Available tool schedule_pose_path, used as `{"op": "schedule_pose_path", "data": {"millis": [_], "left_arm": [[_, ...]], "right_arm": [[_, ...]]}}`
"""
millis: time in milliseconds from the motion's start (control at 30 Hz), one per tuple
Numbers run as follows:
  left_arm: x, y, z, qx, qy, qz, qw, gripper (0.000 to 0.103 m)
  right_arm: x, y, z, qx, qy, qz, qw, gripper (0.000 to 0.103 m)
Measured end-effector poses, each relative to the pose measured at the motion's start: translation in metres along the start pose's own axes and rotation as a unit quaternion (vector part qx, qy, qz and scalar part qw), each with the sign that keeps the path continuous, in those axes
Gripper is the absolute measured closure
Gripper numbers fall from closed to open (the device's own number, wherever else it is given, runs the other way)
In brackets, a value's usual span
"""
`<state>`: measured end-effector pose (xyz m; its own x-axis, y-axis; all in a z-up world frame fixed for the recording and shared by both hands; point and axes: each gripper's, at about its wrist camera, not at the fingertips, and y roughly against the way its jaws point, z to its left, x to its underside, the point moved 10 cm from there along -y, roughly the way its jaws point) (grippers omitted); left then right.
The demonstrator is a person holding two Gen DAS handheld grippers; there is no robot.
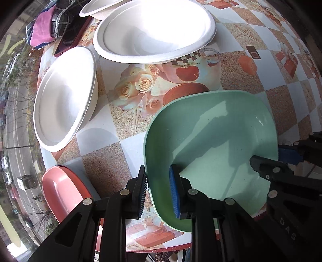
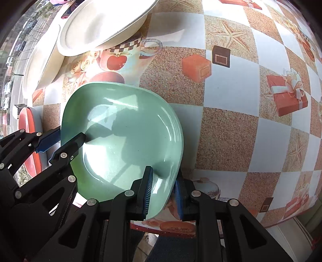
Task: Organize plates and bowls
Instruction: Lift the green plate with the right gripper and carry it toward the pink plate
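A mint green plate [image 1: 211, 145] hangs just above the patterned tablecloth [image 1: 124, 125], held from two sides. My left gripper [image 1: 159, 193] is shut on its near-left rim, one pad inside and one outside. My right gripper [image 1: 275, 159] is clamped on the opposite rim. In the right wrist view the green plate [image 2: 124, 131] fills the middle, with my right gripper [image 2: 163, 193] shut on its lower rim and the left gripper [image 2: 63, 140] biting its left edge. A pink plate [image 1: 62, 187] lies at the table's left edge. White paper bowls [image 1: 64, 96] [image 1: 155, 30] stand beyond.
A third white dish [image 1: 100, 6] sits behind the big bowl. A bundle of cloth [image 1: 48, 22] and a dark red flat case [image 1: 70, 40] lie at the far left. The table's rounded edge [image 1: 161, 249] runs close under the grippers. Open tablecloth [image 2: 241, 90] spreads to the right.
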<state>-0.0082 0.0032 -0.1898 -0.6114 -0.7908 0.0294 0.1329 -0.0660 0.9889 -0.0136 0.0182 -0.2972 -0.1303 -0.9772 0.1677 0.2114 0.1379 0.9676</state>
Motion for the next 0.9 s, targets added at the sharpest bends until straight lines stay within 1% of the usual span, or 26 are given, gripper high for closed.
{"op": "schedule_pose_path", "data": {"millis": [67, 100, 133, 167, 233, 267, 333, 367, 400, 467, 533, 567, 600, 667, 700, 733, 767, 900], "left_arm": [[0.001, 0.0, 0.006, 0.002, 0.006, -0.002, 1.0, 0.079], [-0.008, 0.003, 0.002, -0.001, 0.006, -0.003, 1.0, 0.079], [-0.007, 0.003, 0.003, -0.005, 0.004, -0.004, 1.0, 0.079], [-0.007, 0.003, 0.003, -0.009, 0.003, -0.006, 0.9999, 0.079], [-0.004, 0.003, 0.002, -0.01, 0.005, -0.008, 0.9999, 0.079], [0.0, 0.002, -0.005, -0.008, 0.006, -0.009, 0.9999, 0.079], [-0.003, 0.001, -0.006, -0.005, 0.009, -0.01, 0.9999, 0.079], [0.009, 0.001, 0.01, -0.005, 0.008, -0.011, 0.9999, 0.079], [0.018, 0.004, 0.007, -0.006, 0.006, -0.012, 0.9999, 0.079], [0.021, 0.006, 0.007, -0.006, 0.003, -0.014, 0.9999, 0.079], [0.021, 0.006, 0.006, -0.005, 0.002, -0.014, 0.9999, 0.079], [0.021, 0.006, 0.005, -0.005, 0.001, -0.014, 0.9999, 0.079], [0.02, 0.007, 0.005, -0.005, 0.0, -0.013, 0.9999, 0.079], [0.019, 0.007, 0.004, -0.006, -0.002, -0.014, 0.9999, 0.079], [0.019, 0.007, 0.004, -0.005, -0.003, -0.014, 0.9999, 0.079], [0.019, 0.006, 0.004, -0.005, -0.004, -0.014, 0.9999, 0.079], [0.018, 0.006, 0.004, -0.005, -0.005, -0.014, 0.9999, 0.079], [0.016, 0.006, 0.003, -0.004, -0.005, -0.014, 0.9999, 0.079]], "right_arm": [[-0.001, 0.0, 0.017, 0.011, 0.016, 0.001, 1.0, 0.079], [-0.001, 0.001, 0.022, 0.021, 0.024, 0.001, 1.0, 0.079], [0.012, -0.001, 0.033, 0.028, 0.029, 0.0, 0.999, 0.079], [0.011, -0.002, 0.039, 0.031, 0.031, 0.001, 0.999, 0.079], [0.013, -0.003, 0.045, 0.028, 0.027, 0.003, 0.999, 0.079], [0.012, -0.002, 0.038, 0.027, 0.026, 0.004, 0.999, 0.079], [0.015, -0.001, 0.042, 0.03, 0.029, 0.007, 0.999, 0.079], [0.015, 0.0, 0.045, 0.034, 0.031, 0.007, 0.999, 0.079], [0.017, -0.001, 0.047, 0.037, 0.033, 0.008, 0.999, 0.079], [0.018, -0.003, 0.041, 0.037, 0.032, 0.009, 0.999, 0.079], [0.034, 0.0, 0.06, 0.037, 0.029, 0.01, 0.999, 0.079], [0.025, -0.005, 0.073, 0.038, 0.029, 0.01, 0.999, 0.079], [0.029, -0.015, 0.073, 0.038, 0.028, 0.01, 0.999, 0.079], [0.032, -0.009, 0.086, 0.039, 0.026, 0.011, 0.999, 0.079], [0.026, -0.018, 0.068, 0.038, 0.025, 0.012, 0.999, 0.079], [0.023, -0.018, 0.048, 0.037, 0.023, 0.012, 0.999, 0.079], [0.018, -0.011, 0.045, 0.036, 0.022, 0.012, 0.999, 0.079], [0.015, -0.012, 0.034, 0.036, 0.02, 0.012, 0.999, 0.079]]}}
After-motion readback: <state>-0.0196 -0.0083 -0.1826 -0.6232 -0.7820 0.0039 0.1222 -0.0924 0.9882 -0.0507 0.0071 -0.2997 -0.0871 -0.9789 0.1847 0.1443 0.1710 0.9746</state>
